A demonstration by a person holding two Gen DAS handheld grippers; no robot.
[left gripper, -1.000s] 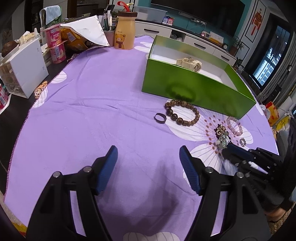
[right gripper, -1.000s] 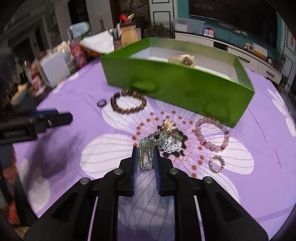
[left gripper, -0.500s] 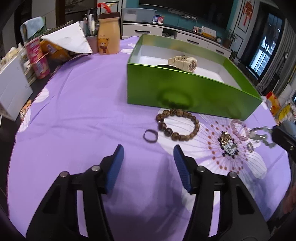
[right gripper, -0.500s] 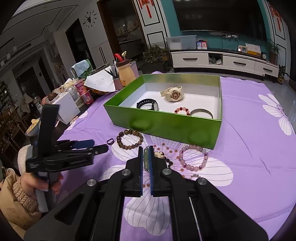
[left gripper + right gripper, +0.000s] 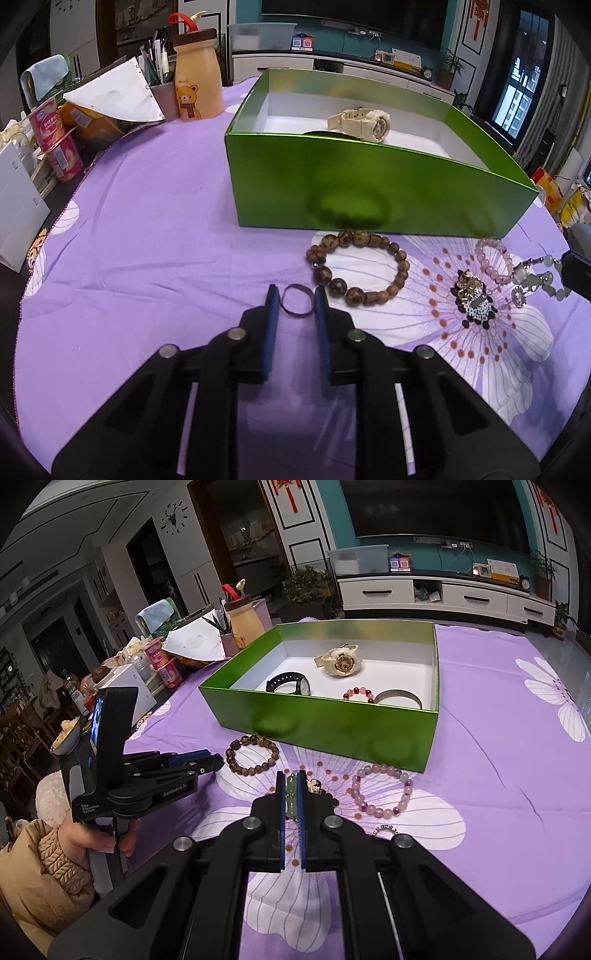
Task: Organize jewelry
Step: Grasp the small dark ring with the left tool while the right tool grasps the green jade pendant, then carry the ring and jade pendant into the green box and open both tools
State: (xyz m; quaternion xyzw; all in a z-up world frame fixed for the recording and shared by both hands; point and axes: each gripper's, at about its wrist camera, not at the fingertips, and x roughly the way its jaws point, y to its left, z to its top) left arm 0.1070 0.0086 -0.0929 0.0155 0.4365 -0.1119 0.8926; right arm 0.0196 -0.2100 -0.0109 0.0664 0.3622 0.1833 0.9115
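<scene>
A small dark ring (image 5: pixel 295 301) lies on the purple cloth between the fingers of my left gripper (image 5: pixel 295 295). Its jaws are closing, and the pads touch the ring's two sides. Just right of it lies a wooden bead bracelet (image 5: pixel 358 266). My right gripper (image 5: pixel 291 794) is shut on a pale green jade bead string (image 5: pixel 291 797), which hangs above the cloth (image 5: pixel 535 273). A pink bead bracelet (image 5: pixel 380 790), a sparkly brooch (image 5: pixel 472 299) and a small silver ring (image 5: pixel 384 829) lie near the green box (image 5: pixel 332 723). The box holds two watches, a red bead bracelet and a bangle.
A bear-print bottle (image 5: pixel 197 77), yogurt cups (image 5: pixel 59 147), papers and a white box (image 5: pixel 14 206) crowd the table's far left. The cloth's edge runs down the left side. A person's hand (image 5: pixel 92 838) in a tan sleeve holds the left gripper.
My left gripper moved forward to the dark ring and its jaws narrowed from wide apart to the ring's sides. My right gripper rose from the pile, lifting the jade bead string.
</scene>
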